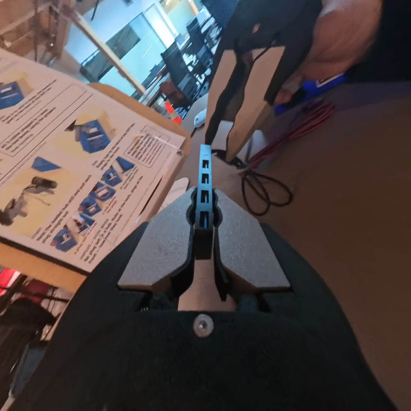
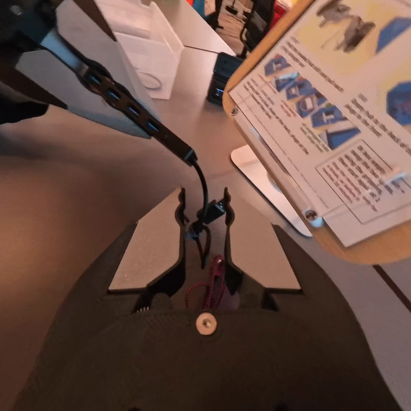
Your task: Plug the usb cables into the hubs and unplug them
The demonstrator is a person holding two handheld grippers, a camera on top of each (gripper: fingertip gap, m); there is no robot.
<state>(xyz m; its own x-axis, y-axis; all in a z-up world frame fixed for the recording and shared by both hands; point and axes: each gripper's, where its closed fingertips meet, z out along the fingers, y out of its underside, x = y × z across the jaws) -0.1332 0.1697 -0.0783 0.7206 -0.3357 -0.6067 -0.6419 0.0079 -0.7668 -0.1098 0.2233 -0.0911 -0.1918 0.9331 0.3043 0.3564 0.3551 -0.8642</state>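
Between left gripper (image 1: pixel 204 201) fingers: unlabelled hub (image 1: pixel 205 169)

A: From my remote seat, the left gripper (image 1: pixel 204 209) has grainy, matt grey finger faces on black matt plastic, with 1 shiny metal screw at its base.

B: The hub (image 1: pixel 205 178) I'm clamping looks like smooth black plastic, faintly satin, with 4 ports.

A: Right gripper (image 2: pixel 204 211) looks the same: rough matt faces. The cable (image 2: pixel 203 184) from the hub is smooth rubbery black.

B: The red cable (image 2: pixel 213 282) is braided cloth, clearly textured.

A: The board (image 2: pixel 244 73) is smooth pale wood, carrying a printed paper sheet (image 2: pixel 333 124) under clear glossy plastic held by metal studs.

B: The table (image 2: pixel 66 211) seems matt and smooth.
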